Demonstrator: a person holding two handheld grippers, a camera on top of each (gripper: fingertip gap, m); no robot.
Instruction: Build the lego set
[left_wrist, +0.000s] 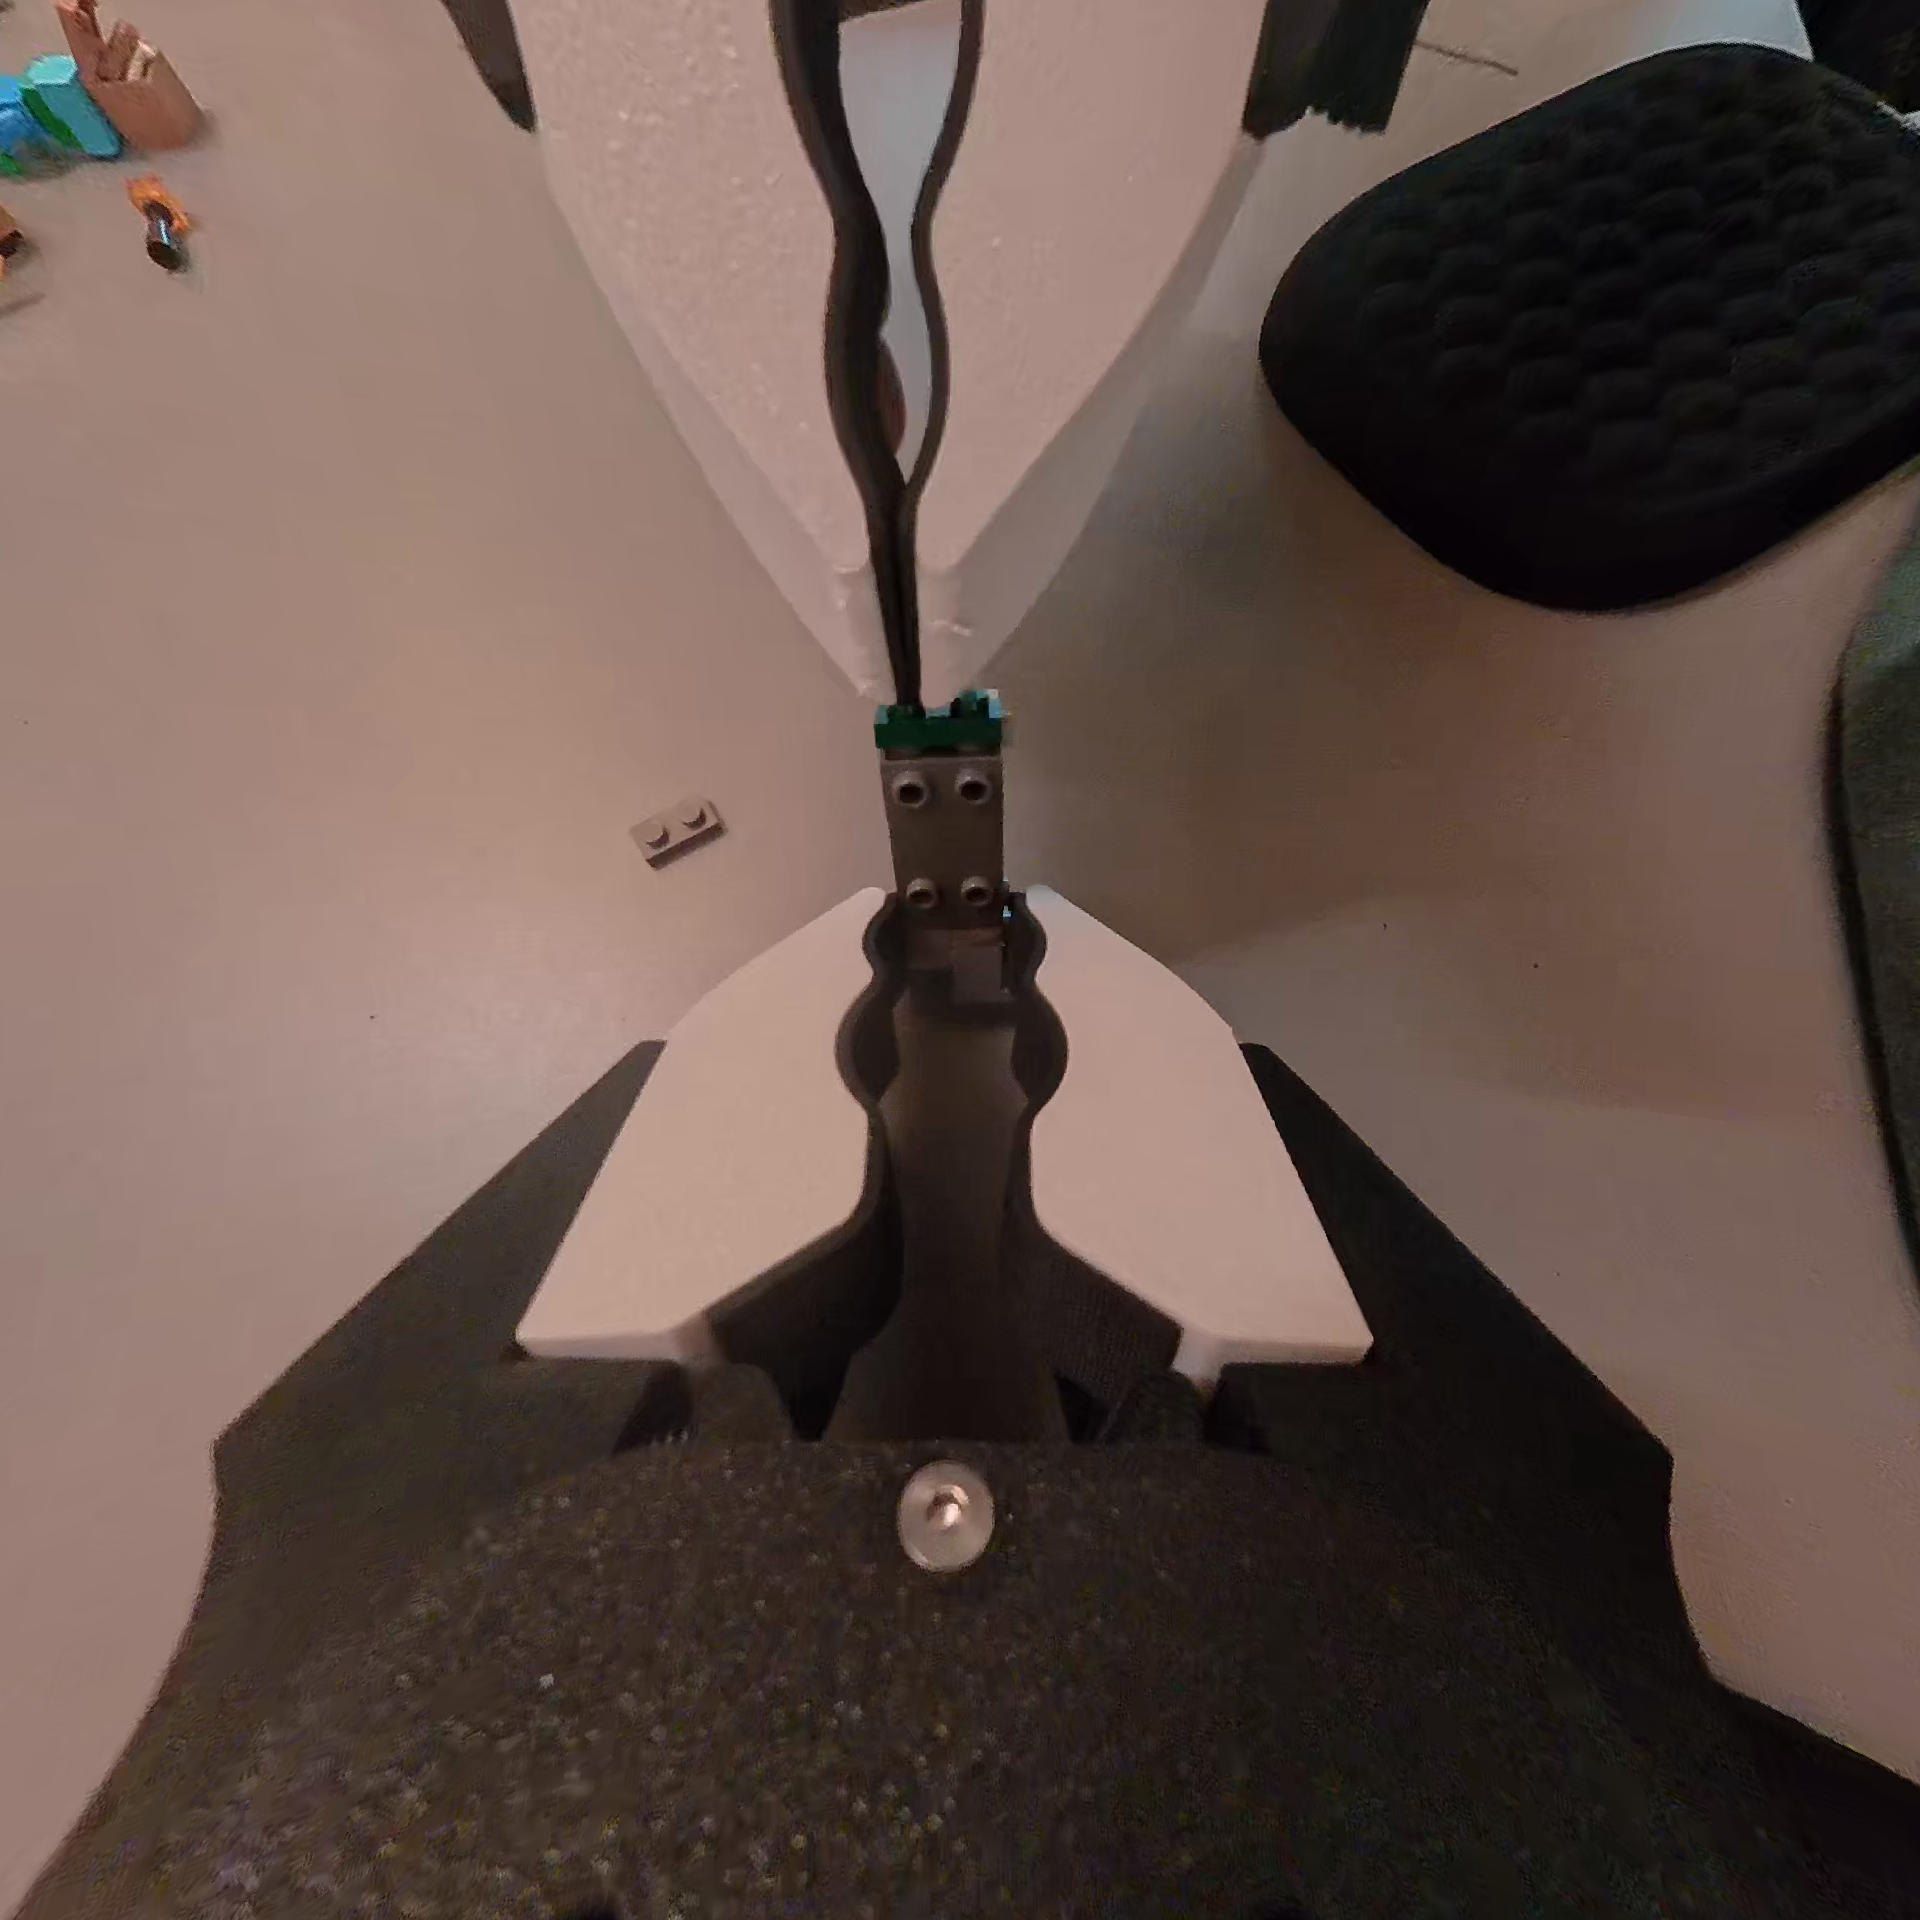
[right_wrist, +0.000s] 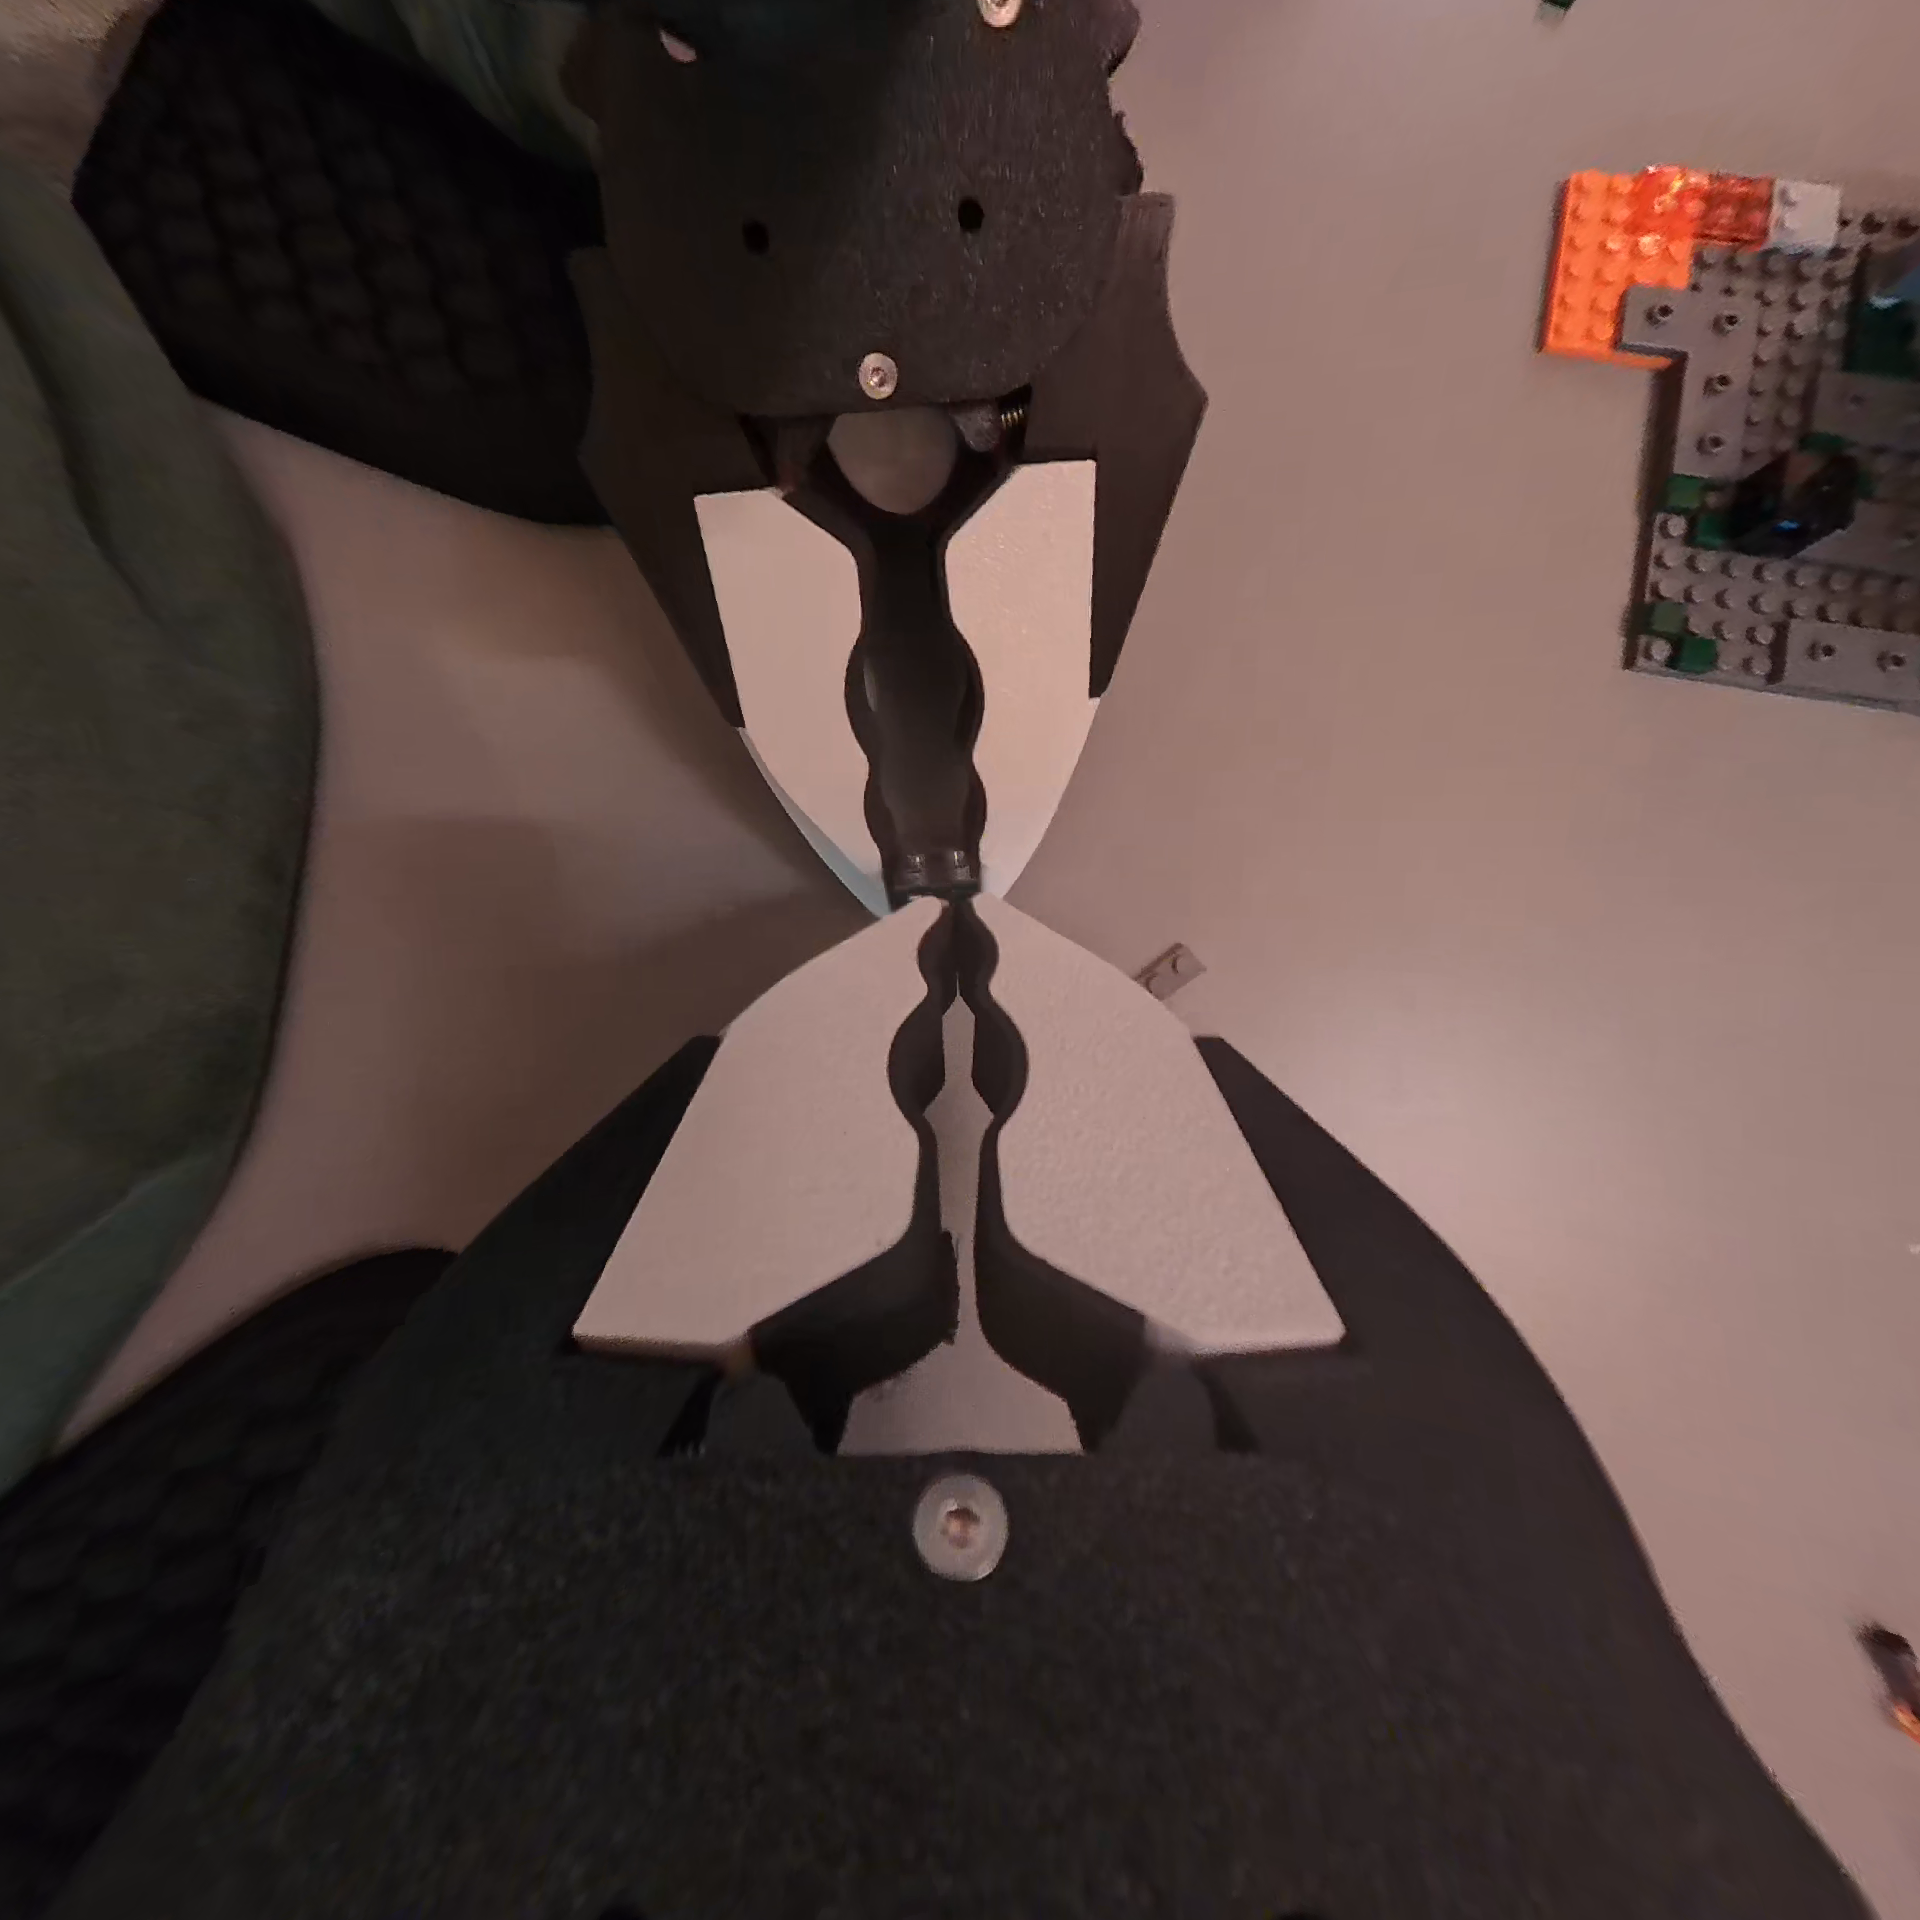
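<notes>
In the left wrist view my left gripper (left_wrist: 951, 906) is shut on the near end of a grey studded lego piece (left_wrist: 943, 831) and holds it above the table. A small green and teal piece (left_wrist: 940, 724) sits at its far end. My right gripper (left_wrist: 925, 691) comes in from the top, its jaws closed on that green piece. In the right wrist view my right gripper (right_wrist: 954, 920) meets the left gripper (right_wrist: 933, 868) tip to tip. The grey piece (right_wrist: 935, 864) shows there only as a dark end, and the green piece is hidden.
A loose grey two-stud plate (left_wrist: 677, 831) lies on the white table (left_wrist: 312, 623) and also shows in the right wrist view (right_wrist: 1172, 971). A grey and orange baseplate build (right_wrist: 1725, 312) lies at right. Loose bricks (left_wrist: 104, 94) lie far left. A black textured pad (left_wrist: 1600, 332) and green cloth (right_wrist: 125, 727) border the table. Spacing between my two grippers at the tips: around 5 cm.
</notes>
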